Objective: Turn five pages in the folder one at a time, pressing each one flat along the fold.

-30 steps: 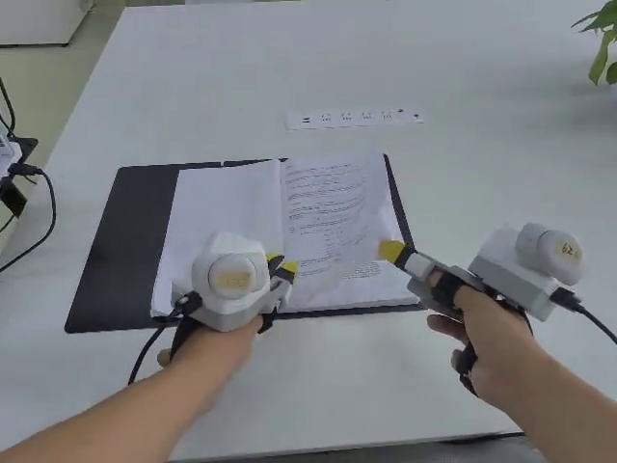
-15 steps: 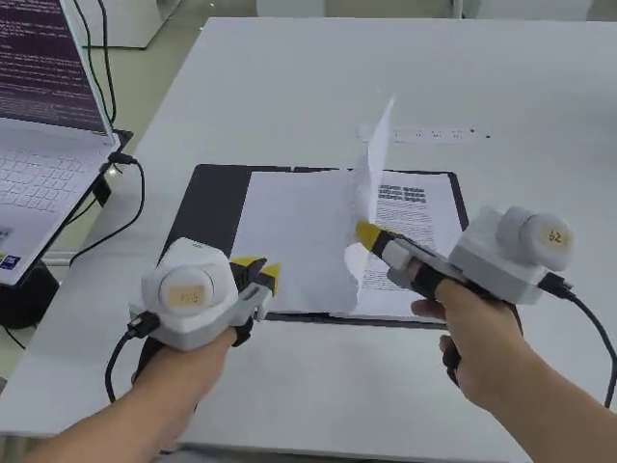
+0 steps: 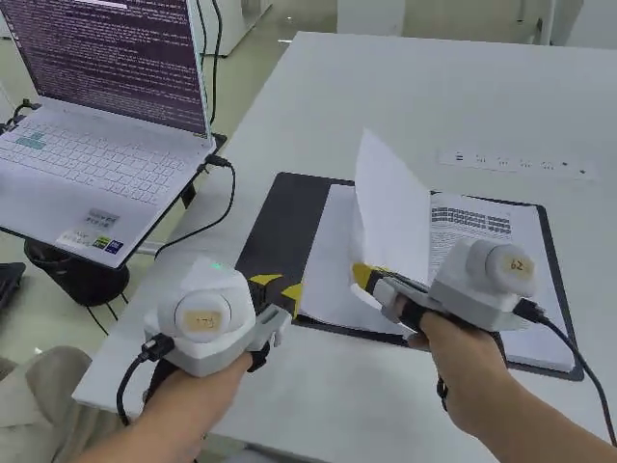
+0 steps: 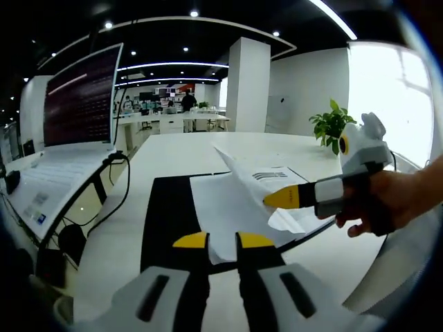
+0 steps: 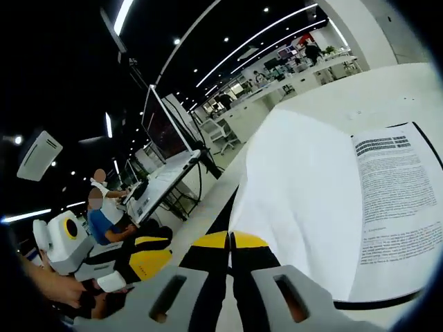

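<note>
Holding one page (image 3: 390, 212), right gripper (image 3: 366, 278)

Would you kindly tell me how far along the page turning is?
Done: the folder lies open, sheets already on its left; count unclear. In hand: the right gripper holds one page lifted mid-turn. Remaining: laying it down, pressing the fold, any further pages.
</note>
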A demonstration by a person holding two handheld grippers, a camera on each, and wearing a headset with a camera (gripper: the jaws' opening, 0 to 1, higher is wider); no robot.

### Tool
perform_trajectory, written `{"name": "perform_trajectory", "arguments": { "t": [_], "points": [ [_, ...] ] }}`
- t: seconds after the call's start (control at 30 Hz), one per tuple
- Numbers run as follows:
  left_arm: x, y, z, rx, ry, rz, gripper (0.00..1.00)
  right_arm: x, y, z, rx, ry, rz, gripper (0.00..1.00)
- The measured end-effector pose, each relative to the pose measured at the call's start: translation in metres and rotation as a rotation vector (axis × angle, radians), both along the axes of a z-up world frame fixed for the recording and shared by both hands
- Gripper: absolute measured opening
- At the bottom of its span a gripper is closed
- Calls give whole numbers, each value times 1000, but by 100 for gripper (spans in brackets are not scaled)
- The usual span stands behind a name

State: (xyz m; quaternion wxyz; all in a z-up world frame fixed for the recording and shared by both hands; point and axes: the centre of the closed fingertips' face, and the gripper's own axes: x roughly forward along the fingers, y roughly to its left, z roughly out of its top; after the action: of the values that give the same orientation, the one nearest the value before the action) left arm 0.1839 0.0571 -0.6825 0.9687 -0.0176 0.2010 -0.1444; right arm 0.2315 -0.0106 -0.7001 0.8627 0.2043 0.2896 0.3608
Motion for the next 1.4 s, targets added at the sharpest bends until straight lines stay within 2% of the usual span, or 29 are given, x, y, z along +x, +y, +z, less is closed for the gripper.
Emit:
{"name": "perform_trajectory", "arguments": {
  "t": [0.07, 0.1, 0.17, 0.2, 0.3, 0.43, 0.6, 0.67, 0.8, 0.97, 1.0, 1.07, 1.13, 1.27, 1.4],
  "points": [
    [-5, 4, -5, 21, 14, -3, 13, 1, 9, -15, -51, 9, 23, 0],
    [-6, 6, -8, 24, 20, -3, 13, 2, 12, -20, -74, -4, 33, 0],
    [-9, 8, -13, 24, 35, -3, 13, 0, 22, -29, -93, 8, 62, 0],
    [-10, 9, -17, 31, 46, -2, 13, -1, 25, -35, -118, -6, 72, 0],
    [-12, 10, -23, 34, 60, -2, 13, -3, 33, -43, -132, 5, 91, 2],
    [-12, 9, -30, 44, 79, -6, 13, -1, 36, -62, -154, 23, 113, 5],
    [-9, 10, -36, 46, 94, -5, 13, -4, 39, -71, -147, 46, 128, 8],
    [-8, 10, -36, 52, 96, -7, 13, -5, 39, -76, -143, 57, 138, 6],
    [-6, 15, -37, 54, 99, 3, 13, -12, 46, -72, -110, 68, 161, 7],
    [-6, 18, -39, 61, 103, 9, 13, -18, 48, -80, -112, 87, 182, 8],
    [-6, 18, -39, 59, 105, 8, 12, -20, 49, -81, -104, 107, 185, 9],
    [-4, 16, -38, 61, 104, 4, 12, -20, 47, -79, -106, 94, 180, 9],
    [-1, 12, -38, 59, 103, -3, 13, -22, 45, -77, -90, 104, 180, 9],
    [9, 5, -37, 63, 97, -16, 13, -22, 33, -62, -51, 84, 152, 6],
    [23, -10, -42, 80, 99, -58, 13, -7, 8, -45, -10, 58, 82, 4]
  ]
}}
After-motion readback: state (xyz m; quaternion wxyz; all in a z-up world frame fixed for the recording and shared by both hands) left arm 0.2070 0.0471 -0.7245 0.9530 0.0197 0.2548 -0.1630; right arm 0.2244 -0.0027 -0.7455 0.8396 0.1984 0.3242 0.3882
